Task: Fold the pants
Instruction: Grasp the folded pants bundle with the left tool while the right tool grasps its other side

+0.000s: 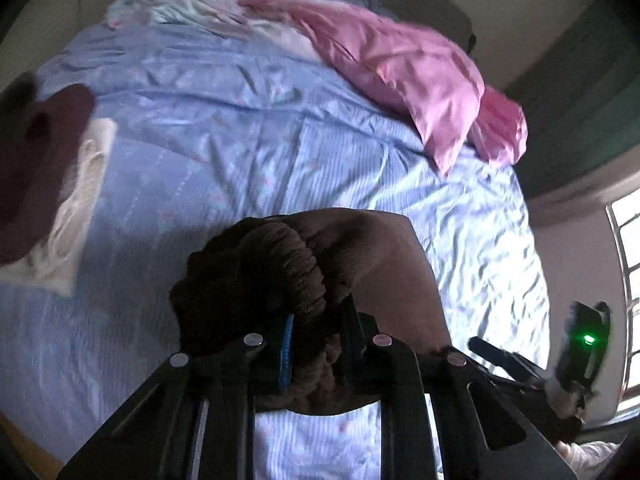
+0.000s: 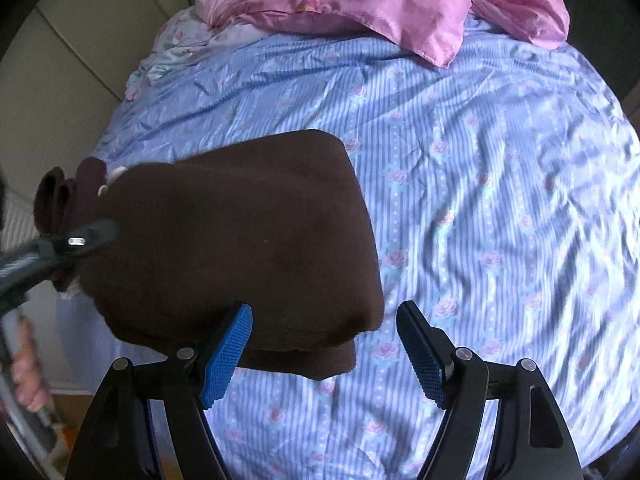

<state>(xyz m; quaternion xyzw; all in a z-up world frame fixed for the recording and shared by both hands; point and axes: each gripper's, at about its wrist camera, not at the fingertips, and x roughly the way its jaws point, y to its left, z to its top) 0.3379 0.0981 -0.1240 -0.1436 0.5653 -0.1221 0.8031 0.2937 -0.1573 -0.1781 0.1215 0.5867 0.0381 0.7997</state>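
The brown pants (image 2: 240, 240) lie folded into a thick rectangle on the bed. My left gripper (image 1: 318, 332) is shut on a bunched, rolled edge of the pants (image 1: 360, 248) at their left side. In the right wrist view the left gripper (image 2: 100, 234) comes in from the left, held by a hand (image 2: 28, 372). My right gripper (image 2: 324, 344) stands open just above the pants' near right corner; its left pad (image 2: 228, 356) overlaps the near edge and its right pad (image 2: 424, 356) is over bare sheet. The right gripper (image 1: 486, 350) shows at the lower right of the left wrist view.
The bed carries a blue striped floral sheet (image 2: 480, 200). Pink pillows (image 2: 380, 4) and a crumpled pale cover (image 2: 188, 40) lie at its far end. A stack of folded maroon and white clothes (image 1: 48, 168) sits left of the pants. A window (image 1: 628, 280) is on the right.
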